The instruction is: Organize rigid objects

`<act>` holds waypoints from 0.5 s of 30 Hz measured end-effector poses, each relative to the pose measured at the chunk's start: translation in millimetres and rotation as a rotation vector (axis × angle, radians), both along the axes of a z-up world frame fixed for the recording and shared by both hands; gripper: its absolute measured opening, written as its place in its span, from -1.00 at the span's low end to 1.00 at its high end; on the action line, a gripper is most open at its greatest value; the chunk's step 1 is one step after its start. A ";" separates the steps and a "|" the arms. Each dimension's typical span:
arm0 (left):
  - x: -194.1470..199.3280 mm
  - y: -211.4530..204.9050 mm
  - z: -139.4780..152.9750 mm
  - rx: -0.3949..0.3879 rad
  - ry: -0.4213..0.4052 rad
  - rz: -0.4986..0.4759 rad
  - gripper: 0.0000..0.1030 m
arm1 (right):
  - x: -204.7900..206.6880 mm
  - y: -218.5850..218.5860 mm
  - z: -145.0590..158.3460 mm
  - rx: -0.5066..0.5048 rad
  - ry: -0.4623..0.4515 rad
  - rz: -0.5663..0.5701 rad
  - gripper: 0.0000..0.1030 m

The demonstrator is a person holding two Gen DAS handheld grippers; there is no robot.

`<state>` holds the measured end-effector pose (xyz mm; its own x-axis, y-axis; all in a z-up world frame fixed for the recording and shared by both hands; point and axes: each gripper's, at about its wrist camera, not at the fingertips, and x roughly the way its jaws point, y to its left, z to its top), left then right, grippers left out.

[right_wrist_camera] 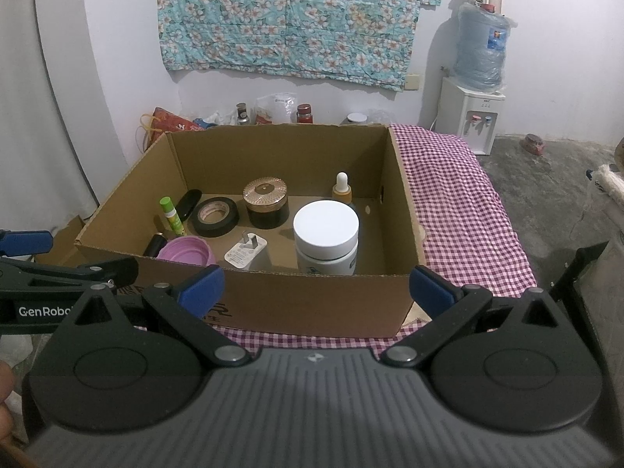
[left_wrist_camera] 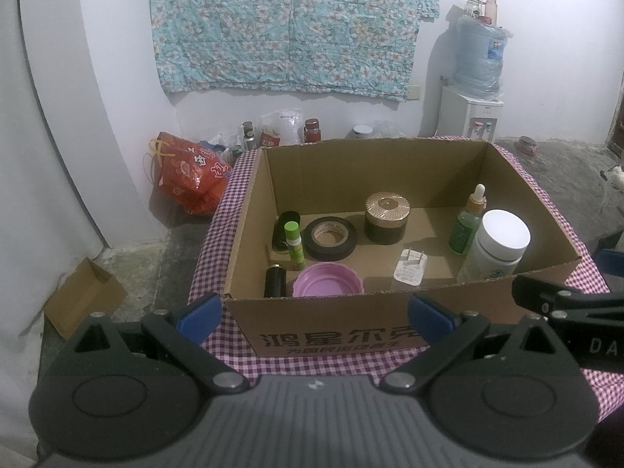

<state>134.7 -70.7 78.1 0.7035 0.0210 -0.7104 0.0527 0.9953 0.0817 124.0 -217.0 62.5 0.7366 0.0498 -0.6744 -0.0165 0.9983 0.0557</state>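
Note:
An open cardboard box [left_wrist_camera: 319, 327] [right_wrist_camera: 273, 300] sits on a purple checked cloth [left_wrist_camera: 230, 199] [right_wrist_camera: 456, 202]. Inside it lie a black tape roll [left_wrist_camera: 330, 238] [right_wrist_camera: 216, 216], a gold-lidded jar [left_wrist_camera: 387, 212] [right_wrist_camera: 266, 202], a white-capped bottle [left_wrist_camera: 497, 245] [right_wrist_camera: 327, 241], a dropper bottle [left_wrist_camera: 468, 222] [right_wrist_camera: 342, 187], a white plug [left_wrist_camera: 409, 269] [right_wrist_camera: 245, 253], a pink lid [left_wrist_camera: 327, 280] [right_wrist_camera: 187, 250], a green glue stick [left_wrist_camera: 294, 242] [right_wrist_camera: 171, 214] and black tubes [left_wrist_camera: 275, 281]. My left gripper [left_wrist_camera: 312, 314] and my right gripper [right_wrist_camera: 316, 284] hang open before the box's near wall, holding nothing.
A red bag [left_wrist_camera: 187, 173], jars and bottles stand on the floor by the back wall. A water dispenser [left_wrist_camera: 474, 89] [right_wrist_camera: 477, 89] stands at the right. A small cardboard box [left_wrist_camera: 84, 300] lies on the floor at the left. Bare checked cloth lies right of the box.

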 end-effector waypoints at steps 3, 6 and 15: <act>0.0 -0.2 -0.1 0.001 0.001 0.000 0.98 | 0.1 0.1 0.0 0.000 0.001 0.000 0.97; -0.4 0.6 0.5 0.001 0.001 0.000 0.98 | -0.1 0.4 -0.1 -0.002 0.000 0.000 0.97; -0.5 0.7 0.6 0.002 0.000 0.000 0.98 | -0.6 1.2 0.2 -0.001 -0.001 0.000 0.97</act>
<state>134.2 -70.0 78.6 0.7038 0.0224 -0.7100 0.0523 0.9952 0.0833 123.4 -215.8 62.8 0.7372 0.0488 -0.6739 -0.0163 0.9984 0.0545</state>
